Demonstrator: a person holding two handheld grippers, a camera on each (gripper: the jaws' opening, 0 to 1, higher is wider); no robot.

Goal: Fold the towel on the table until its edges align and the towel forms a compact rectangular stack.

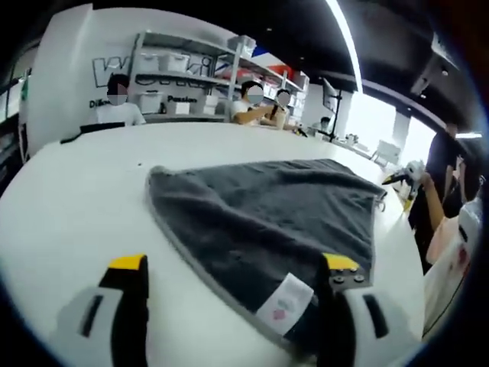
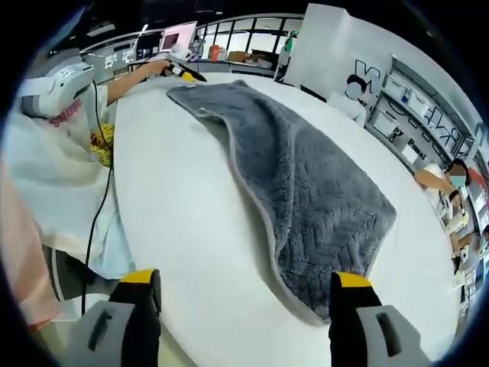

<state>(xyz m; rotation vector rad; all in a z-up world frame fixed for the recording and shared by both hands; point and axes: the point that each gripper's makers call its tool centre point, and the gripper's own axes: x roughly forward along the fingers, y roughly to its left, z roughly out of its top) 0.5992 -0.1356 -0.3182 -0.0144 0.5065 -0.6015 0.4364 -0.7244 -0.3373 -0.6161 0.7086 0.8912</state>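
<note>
Towel first: a dark grey, thick-piled rectangular towel (image 1: 267, 214) with a paler hem lies spread on the white round-edged table (image 1: 76, 199) in my left gripper view, rumpled but flat, its near corner reaching down between my jaws. A small white care label (image 1: 284, 304) sits on that near corner, just beside my right-hand jaw. My left gripper (image 1: 233, 267) has its yellow-tipped black jaws wide apart, hovering above the table and near hem, gripping nothing. Far off, white shelving with storage boxes (image 1: 183, 76) lines the wall, and people (image 1: 118, 107) sit behind the table. At the far right edge, another gripper's yellow-and-black tip (image 1: 401, 177) shows near the towel's far corner, a person's arm behind it.

Over to my right gripper view: the same grey towel (image 2: 306, 191) runs long, from the far end of the table (image 2: 183, 229) down towards me, its near corner lying just inside my right-hand jaw. My right gripper (image 2: 244, 287) has its jaws spread well apart too, with bare tabletop between them; nothing held. On the left, a person in a white shirt (image 2: 53, 153) stands at the table's edge, one arm stretched to the towel's far corner where the other gripper (image 2: 183, 73) sits.
</note>
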